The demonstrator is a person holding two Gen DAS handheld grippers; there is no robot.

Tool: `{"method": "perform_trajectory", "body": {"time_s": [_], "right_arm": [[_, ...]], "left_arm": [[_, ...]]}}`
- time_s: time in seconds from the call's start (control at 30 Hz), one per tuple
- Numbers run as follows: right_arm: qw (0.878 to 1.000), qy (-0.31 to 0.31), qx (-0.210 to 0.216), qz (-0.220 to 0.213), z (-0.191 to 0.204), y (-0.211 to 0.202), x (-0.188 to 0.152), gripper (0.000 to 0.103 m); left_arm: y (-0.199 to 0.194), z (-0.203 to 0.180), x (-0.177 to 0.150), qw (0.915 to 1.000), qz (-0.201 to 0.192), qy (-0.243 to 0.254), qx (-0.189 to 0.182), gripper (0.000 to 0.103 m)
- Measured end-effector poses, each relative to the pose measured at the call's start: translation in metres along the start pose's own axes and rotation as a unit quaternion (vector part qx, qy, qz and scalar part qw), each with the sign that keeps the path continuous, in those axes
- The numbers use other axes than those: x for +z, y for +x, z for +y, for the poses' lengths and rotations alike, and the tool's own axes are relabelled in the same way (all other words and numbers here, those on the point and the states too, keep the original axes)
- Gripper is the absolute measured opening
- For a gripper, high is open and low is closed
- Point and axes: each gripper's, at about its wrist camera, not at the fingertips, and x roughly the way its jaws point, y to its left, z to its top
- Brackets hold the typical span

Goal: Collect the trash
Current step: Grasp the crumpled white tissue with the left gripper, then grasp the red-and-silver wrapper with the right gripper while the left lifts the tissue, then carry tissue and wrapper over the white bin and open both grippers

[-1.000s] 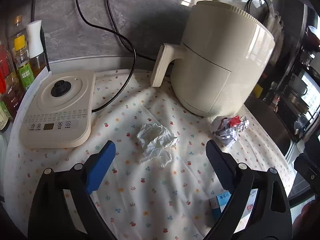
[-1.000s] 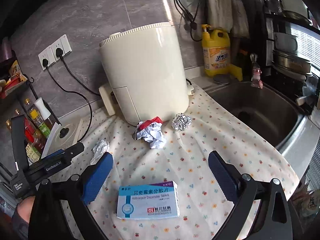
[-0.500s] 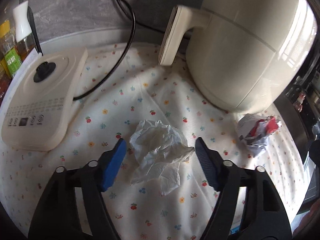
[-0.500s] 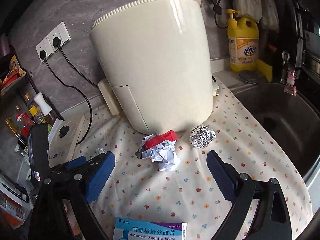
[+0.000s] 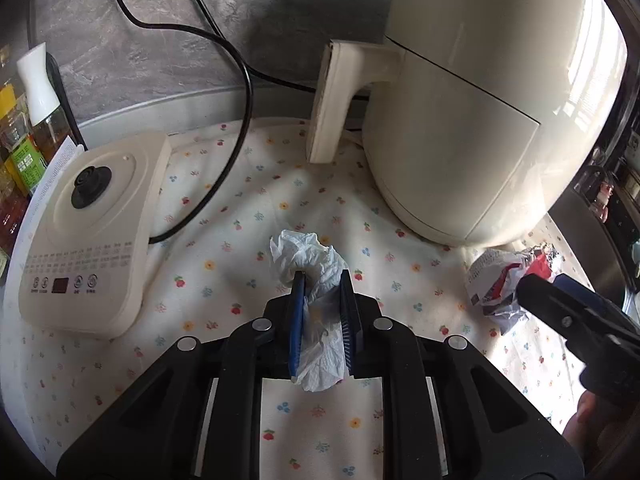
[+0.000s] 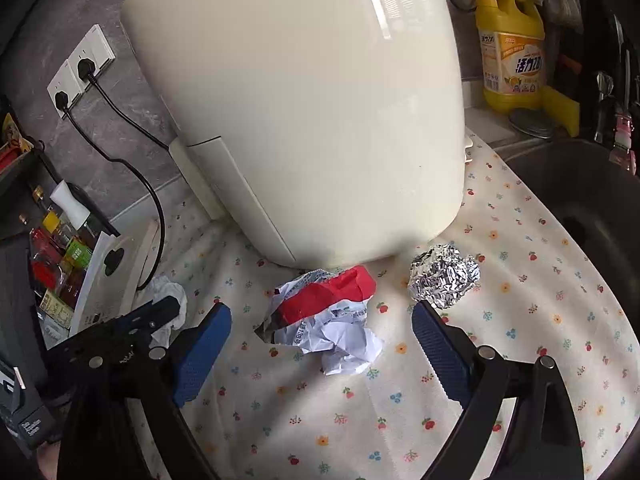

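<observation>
A crumpled white tissue (image 5: 304,252) lies on the flowered cloth (image 5: 224,264). My left gripper (image 5: 321,276) has its jaws closing, and both blue pads press the tissue between them. A crumpled red and white wrapper (image 6: 332,308) sits in front of the cream air fryer (image 6: 304,112). My right gripper (image 6: 318,314) is open, one finger on each side of the wrapper, not touching it. A ball of foil (image 6: 444,280) rests just beyond the right fingertip. In the left wrist view, the wrapper (image 5: 496,284) appears at the right.
A cream kettle base (image 5: 88,232) stands left of the tissue, with a black cord (image 5: 240,100) behind. Bottles (image 5: 24,136) crowd the far left. The sink (image 6: 592,208) drops off at the right, a yellow detergent bottle (image 6: 512,52) behind it.
My left gripper moved forward over the tissue and its jaws came together on it. My right gripper moved forward to straddle the wrapper; the pill box slipped out of view.
</observation>
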Motion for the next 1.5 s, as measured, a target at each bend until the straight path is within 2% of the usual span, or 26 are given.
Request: {"method": "perform_trajectory", "body": {"time_s": [0.03,0.07,0.1,0.13,0.17,0.5,0.77,1.17,1.5], "right_arm": [[1.000,0.000,-0.001,0.008,0.000,0.005,0.000,0.083],[1.000,0.001,0.003,0.020,0.000,0.011,0.001,0.061],[0.999,0.005,0.008,0.033,-0.002,0.014,0.000,0.047],[0.999,0.010,0.007,0.036,-0.003,0.015,-0.001,0.040],[0.999,0.013,0.006,0.028,-0.004,0.011,-0.001,0.038],[1.000,0.001,0.006,-0.025,0.013,-0.048,-0.008,0.033],[0.998,-0.005,-0.012,-0.057,0.030,-0.100,-0.030,0.030],[0.991,0.018,-0.068,-0.113,0.042,-0.181,-0.078,0.030],[0.979,0.062,-0.146,-0.125,0.005,-0.237,-0.119,0.030]], "left_arm": [[-0.001,0.001,0.000,1.0000,-0.001,-0.001,0.002,0.017],[-0.002,0.002,0.001,1.0000,-0.002,-0.001,0.002,0.017],[0.000,0.004,0.005,1.0000,-0.002,-0.002,0.002,0.017],[-0.002,0.004,0.006,1.0000,-0.004,-0.001,0.002,0.017],[-0.004,0.005,0.007,1.0000,-0.007,0.000,0.001,0.017],[-0.039,0.004,0.004,0.9985,-0.040,0.013,-0.034,0.017],[-0.074,0.002,-0.008,0.9953,-0.063,0.033,-0.066,0.017],[-0.116,-0.010,-0.035,0.9847,-0.079,0.075,-0.136,0.017],[-0.127,-0.063,-0.062,0.9692,-0.063,0.116,-0.207,0.017]]}}
